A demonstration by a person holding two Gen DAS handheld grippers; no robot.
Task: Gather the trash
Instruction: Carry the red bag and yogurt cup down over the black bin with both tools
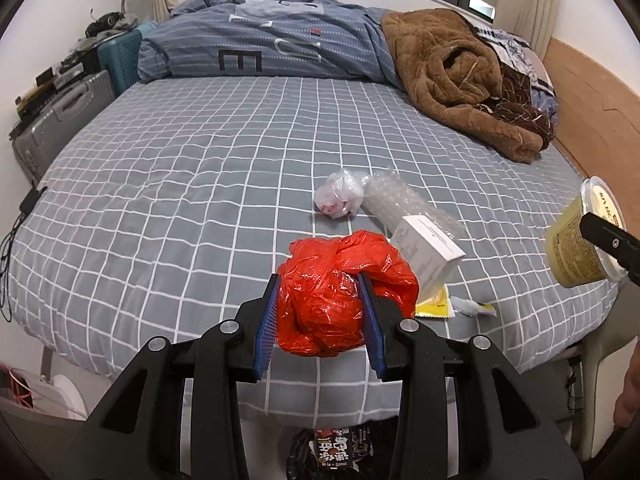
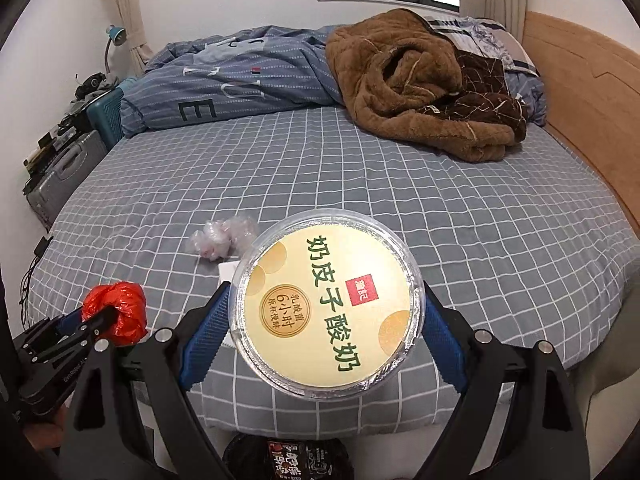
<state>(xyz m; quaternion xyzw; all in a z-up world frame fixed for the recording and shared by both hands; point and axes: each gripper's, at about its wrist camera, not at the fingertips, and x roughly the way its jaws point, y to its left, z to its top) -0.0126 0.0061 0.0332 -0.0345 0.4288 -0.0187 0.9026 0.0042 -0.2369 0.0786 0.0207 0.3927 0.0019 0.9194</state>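
Observation:
My left gripper (image 1: 320, 284) is shut on a crumpled red plastic bag (image 1: 340, 292), held above the near edge of the bed; the bag also shows in the right wrist view (image 2: 118, 310). My right gripper (image 2: 326, 292) is shut on a round yellow yogurt tub (image 2: 326, 312), lid facing the camera; the tub shows at the right of the left wrist view (image 1: 580, 240). On the bed lie a crumpled clear bag (image 1: 340, 196), bubble wrap (image 1: 400, 200), a white box (image 1: 428, 250), a yellow sachet (image 1: 434, 302) and a small torn wrapper (image 1: 478, 308).
The bed (image 1: 180, 184) has a grey checked sheet, a blue duvet (image 1: 272, 40) and a brown fleece blanket (image 1: 460, 76) at the far side. A black bin bag with a dark wrapper (image 1: 340, 452) sits on the floor below. Suitcases (image 1: 64, 120) stand at left; a wooden headboard (image 2: 580, 112) at right.

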